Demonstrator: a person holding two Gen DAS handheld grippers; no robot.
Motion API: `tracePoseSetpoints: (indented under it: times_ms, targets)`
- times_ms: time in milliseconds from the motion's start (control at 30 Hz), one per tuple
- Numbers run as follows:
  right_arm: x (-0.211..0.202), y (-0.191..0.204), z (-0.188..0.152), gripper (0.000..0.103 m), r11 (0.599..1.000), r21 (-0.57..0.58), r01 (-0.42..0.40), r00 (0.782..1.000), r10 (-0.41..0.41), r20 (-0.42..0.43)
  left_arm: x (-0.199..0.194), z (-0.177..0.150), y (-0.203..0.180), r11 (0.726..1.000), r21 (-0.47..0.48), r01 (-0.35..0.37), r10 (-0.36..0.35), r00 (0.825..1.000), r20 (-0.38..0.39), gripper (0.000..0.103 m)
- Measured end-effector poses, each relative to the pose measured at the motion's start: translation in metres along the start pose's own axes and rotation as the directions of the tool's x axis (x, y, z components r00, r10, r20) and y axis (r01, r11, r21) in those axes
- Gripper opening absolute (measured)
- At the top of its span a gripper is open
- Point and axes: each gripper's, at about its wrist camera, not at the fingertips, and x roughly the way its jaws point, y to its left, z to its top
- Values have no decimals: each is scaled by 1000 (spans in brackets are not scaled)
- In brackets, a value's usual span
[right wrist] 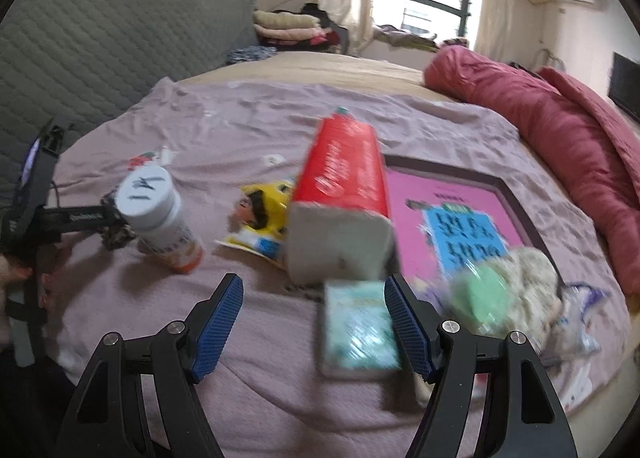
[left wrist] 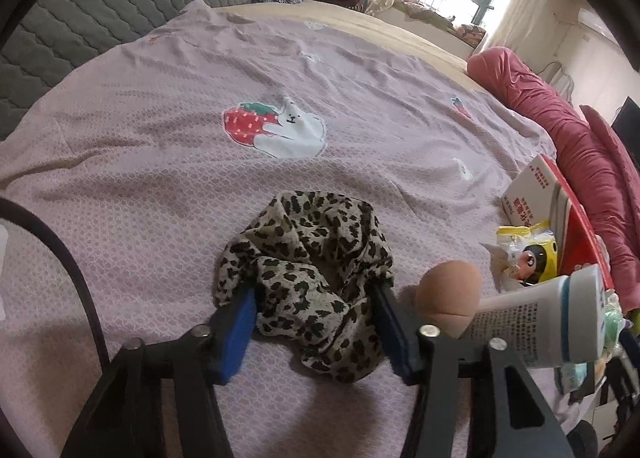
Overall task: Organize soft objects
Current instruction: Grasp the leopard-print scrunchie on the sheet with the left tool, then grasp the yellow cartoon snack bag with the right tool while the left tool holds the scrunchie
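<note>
A leopard-print fabric scrunchie (left wrist: 316,254) lies on the pink bedspread (left wrist: 160,162). My left gripper (left wrist: 312,298) straddles it, both blue pads sunk into the fabric and squeezing it. In the right wrist view that gripper (right wrist: 80,218) shows at the far left, with a bit of the scrunchie (right wrist: 116,236) at its tip. My right gripper (right wrist: 314,284) hangs open low over the bed. A blurred pale green packet (right wrist: 360,330) lies just inside its right finger, untouched. Right of it sit a green puff (right wrist: 484,298) and a cream fluffy item (right wrist: 532,282).
A beige egg-shaped sponge (left wrist: 446,294) and a white tube (left wrist: 540,322) lie right of the scrunchie. A red tissue pack (right wrist: 340,178), a yellow cartoon packet (right wrist: 264,210) and a pink book (right wrist: 460,218) crowd the bed's right half. A rolled red quilt (right wrist: 540,118) lines the far right edge.
</note>
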Motion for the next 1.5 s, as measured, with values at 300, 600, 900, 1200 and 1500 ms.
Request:
tracePoseSetpoints:
  times_ms: [300, 600, 900, 1200, 1500]
  targets:
    - [25, 37, 30, 74, 885, -447, -128, 992, 121, -43, -1, 3, 17, 999, -44, 20, -20, 1000, 22, 15]
    - [90, 52, 76, 74, 585, -743, -324, 939, 104, -327, 2, 6, 20, 998, -50, 47, -47, 999, 18, 15]
    - [156, 84, 95, 74, 382, -778, -499, 831, -44, -554, 2, 7, 21, 997, -45, 63, -63, 998, 11, 15]
    - [210, 89, 99, 79, 392, -673, -627, 685, -136, -716, 3, 10, 21, 996, -46, 78, -77, 997, 7, 15]
    - [203, 87, 112, 50, 377, -647, -663, 685, -44, -727, 3, 12, 19, 996, -41, 80, -80, 997, 11, 15]
